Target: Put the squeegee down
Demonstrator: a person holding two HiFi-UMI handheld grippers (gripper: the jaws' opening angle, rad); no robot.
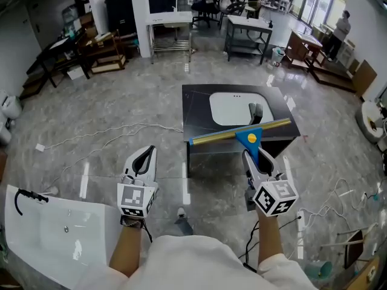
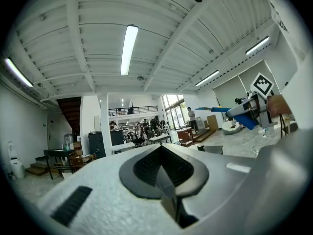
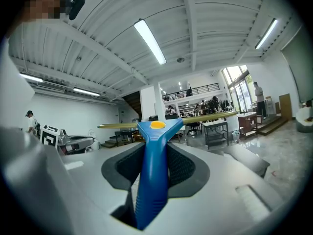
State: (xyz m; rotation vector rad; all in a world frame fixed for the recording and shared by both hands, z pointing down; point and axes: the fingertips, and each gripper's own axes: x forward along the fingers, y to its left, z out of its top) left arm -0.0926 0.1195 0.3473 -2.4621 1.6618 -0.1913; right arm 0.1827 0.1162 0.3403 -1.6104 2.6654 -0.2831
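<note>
The squeegee (image 1: 250, 139) has a blue handle with a yellow dot and a long brass blade bar. My right gripper (image 1: 256, 157) is shut on the handle and holds the squeegee level, with the bar crosswise over the near edge of a black table (image 1: 198, 115). In the right gripper view the blue handle (image 3: 151, 175) sits upright between the dark pads, and the bar stretches left and right beyond them. My left gripper (image 1: 144, 157) hangs over the floor to the left of the table, shut and empty; its pads (image 2: 146, 168) meet with nothing between them.
The black table carries a white sink basin (image 1: 231, 109) with a grey faucet (image 1: 255, 111). A second white sink top (image 1: 54, 231) lies at the lower left. Cables (image 1: 109, 135) trail over the marble floor. Desks, chairs and shelves stand farther back.
</note>
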